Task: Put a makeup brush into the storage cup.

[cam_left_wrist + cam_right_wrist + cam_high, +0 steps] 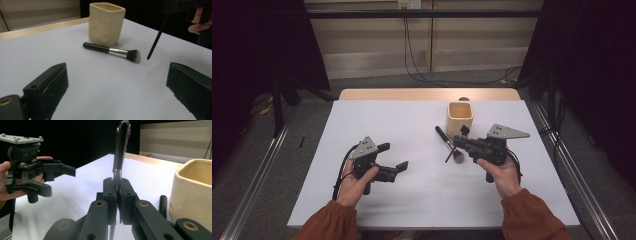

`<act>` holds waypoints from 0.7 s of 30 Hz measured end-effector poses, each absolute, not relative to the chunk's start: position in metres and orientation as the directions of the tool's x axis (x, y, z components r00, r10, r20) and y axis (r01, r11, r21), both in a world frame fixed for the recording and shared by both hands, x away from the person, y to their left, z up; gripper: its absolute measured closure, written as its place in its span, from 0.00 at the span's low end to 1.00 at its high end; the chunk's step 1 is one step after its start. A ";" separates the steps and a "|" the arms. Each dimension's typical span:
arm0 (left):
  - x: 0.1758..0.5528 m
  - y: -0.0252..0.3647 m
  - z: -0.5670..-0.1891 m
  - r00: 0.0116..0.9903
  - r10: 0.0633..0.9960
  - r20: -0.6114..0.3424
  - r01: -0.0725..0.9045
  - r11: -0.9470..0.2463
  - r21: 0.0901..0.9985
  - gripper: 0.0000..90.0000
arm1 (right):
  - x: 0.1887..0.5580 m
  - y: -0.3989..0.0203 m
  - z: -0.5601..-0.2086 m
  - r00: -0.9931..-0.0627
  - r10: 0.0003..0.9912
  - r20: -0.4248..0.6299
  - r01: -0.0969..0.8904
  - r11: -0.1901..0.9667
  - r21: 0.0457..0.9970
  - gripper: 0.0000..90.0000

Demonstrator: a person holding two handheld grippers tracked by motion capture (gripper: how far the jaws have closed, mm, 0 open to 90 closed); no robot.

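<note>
Thin tool (121, 147), serrated metal loop head on slim dark handle: pinched upright between right gripper (116, 195) fingers, just beside cup (460, 118). Risk: narrow, smooth handle may pivot or slip in grip; tip may snag cup rim. Cup: cream, squarish, matte, dimpled. Makeup brush (112, 51), glossy black handle, metal ferrule, soft bristles: flat on tabletop (412, 125), touching cup base. Left gripper (393, 156) fingers spread, empty, well apart from cup.

Thin comb-like tool (121, 147), dark toothed head on a slim handle, stands clamped upright between the right jaws, head above them; black-handled brush (112, 51) with silver ferrule and dark bristles lies flat ahead of the left jaws, untouched.
</note>
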State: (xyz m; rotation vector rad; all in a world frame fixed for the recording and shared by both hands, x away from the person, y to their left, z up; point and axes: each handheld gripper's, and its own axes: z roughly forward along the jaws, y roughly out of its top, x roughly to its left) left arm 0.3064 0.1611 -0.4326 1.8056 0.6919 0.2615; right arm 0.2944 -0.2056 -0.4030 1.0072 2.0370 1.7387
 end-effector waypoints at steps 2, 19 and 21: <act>0.306 0.166 -0.433 0.775 0.610 -0.165 0.331 -0.169 0.928 0.01 | 0.295 -0.209 -0.401 -0.709 0.670 0.222 0.321 0.026 0.947 0.96; 0.291 0.213 -0.427 0.689 0.716 -0.110 0.301 -0.145 0.942 0.02 | 0.304 -0.232 -0.391 -0.677 0.708 0.202 0.312 0.027 0.950 0.96; 0.289 0.219 -0.428 0.683 0.721 -0.113 0.305 -0.141 0.942 0.02 | 0.305 -0.233 -0.391 -0.675 0.711 0.199 0.310 0.029 0.950 0.96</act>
